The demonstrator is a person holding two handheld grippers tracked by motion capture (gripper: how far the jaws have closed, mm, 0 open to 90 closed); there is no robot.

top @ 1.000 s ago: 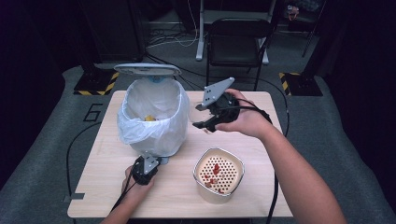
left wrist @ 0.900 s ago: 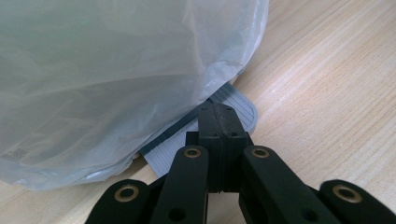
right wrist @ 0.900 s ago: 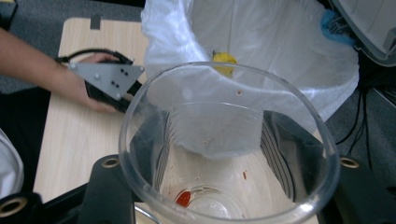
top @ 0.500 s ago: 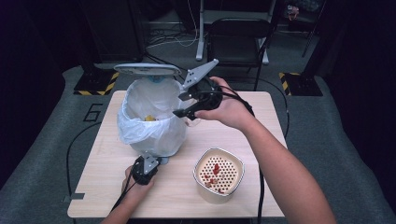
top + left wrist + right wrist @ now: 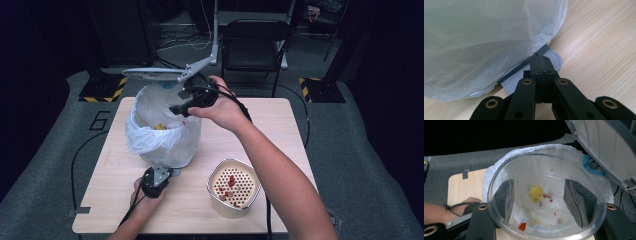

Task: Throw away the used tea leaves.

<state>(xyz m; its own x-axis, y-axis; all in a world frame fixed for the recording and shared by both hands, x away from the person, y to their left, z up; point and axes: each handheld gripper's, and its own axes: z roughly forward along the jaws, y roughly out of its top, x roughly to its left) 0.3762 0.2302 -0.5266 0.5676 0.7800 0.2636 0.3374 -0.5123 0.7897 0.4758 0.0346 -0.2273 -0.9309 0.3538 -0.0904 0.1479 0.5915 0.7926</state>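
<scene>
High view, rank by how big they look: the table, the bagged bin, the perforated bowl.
1. Light wooden table
2. White-bagged trash bin
3. Cream perforated bowl

The bin stands taller, nearer the camera, so its lead over the bowl is partly uncertain.

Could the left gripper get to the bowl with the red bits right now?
Probably yes. The left gripper rests shut on the bin's pedal, and bare table lies between it and the bowl; it must let go first.

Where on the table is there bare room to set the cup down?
Free wood: the table's far right stretch, beyond the perforated bowl, and the near left corner beside the left gripper. Crowded: the left half, where the lined bin stands.
</scene>
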